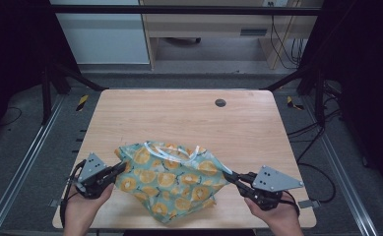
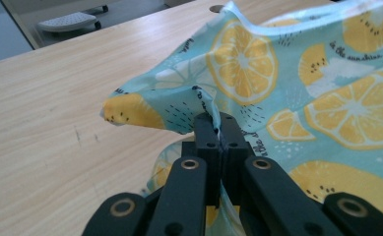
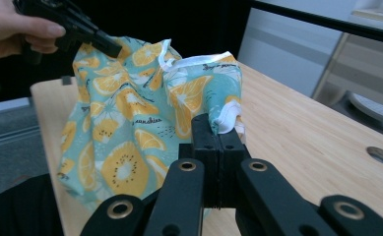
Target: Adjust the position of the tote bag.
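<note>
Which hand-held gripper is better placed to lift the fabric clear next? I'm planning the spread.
Probably the left hand-held gripper: it pinches the lemon-print cloth at a raised corner. The right hand-held gripper grips a bunched white-trimmed edge.

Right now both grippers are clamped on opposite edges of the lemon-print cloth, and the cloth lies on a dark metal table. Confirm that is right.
One thing is wrong: the table is light wood, not dark metal, as the high view shows. The rest holds: the left gripper and the right gripper are each shut on an edge of the lemon-print cloth, on opposite sides of it.
</note>
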{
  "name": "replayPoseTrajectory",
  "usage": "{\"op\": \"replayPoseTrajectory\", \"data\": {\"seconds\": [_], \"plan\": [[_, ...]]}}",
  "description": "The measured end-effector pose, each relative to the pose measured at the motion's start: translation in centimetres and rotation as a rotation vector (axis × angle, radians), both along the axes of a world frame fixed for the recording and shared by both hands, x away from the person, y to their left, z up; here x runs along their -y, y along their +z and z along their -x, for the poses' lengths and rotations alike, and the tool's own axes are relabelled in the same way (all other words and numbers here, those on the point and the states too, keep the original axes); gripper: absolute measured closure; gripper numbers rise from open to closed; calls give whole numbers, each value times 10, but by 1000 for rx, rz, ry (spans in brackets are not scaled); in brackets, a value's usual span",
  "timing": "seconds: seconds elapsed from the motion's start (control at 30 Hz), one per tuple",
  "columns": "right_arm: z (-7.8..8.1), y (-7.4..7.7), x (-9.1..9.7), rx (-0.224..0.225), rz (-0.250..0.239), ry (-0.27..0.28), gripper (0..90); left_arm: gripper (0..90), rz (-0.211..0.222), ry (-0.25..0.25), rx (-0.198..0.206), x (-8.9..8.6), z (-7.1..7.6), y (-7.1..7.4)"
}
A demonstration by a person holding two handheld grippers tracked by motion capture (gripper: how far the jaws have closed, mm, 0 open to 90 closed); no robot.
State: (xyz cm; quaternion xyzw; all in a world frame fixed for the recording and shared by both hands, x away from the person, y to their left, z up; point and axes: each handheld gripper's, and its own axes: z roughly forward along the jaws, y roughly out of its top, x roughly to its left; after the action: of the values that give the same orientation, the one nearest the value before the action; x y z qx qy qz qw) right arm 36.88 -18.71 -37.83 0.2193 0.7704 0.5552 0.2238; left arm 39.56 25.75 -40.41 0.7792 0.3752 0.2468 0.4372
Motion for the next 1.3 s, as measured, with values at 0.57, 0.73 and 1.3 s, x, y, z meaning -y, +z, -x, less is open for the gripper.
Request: {"op": "replayPoseTrajectory", "data": {"seconds": [0.57, 0.73, 1.3], "plan": [[-2, -36, 15, -123, -12, 96, 900, 900, -130, -99, -112, 16, 6, -44], [-9, -45, 14, -158, 16, 97, 900, 898, -157, -99, -142, 18, -1, -53], [-28, -67, 5, -237, 98, 66, 900, 897, -159, -80, -164, 26, -14, -62]]}}
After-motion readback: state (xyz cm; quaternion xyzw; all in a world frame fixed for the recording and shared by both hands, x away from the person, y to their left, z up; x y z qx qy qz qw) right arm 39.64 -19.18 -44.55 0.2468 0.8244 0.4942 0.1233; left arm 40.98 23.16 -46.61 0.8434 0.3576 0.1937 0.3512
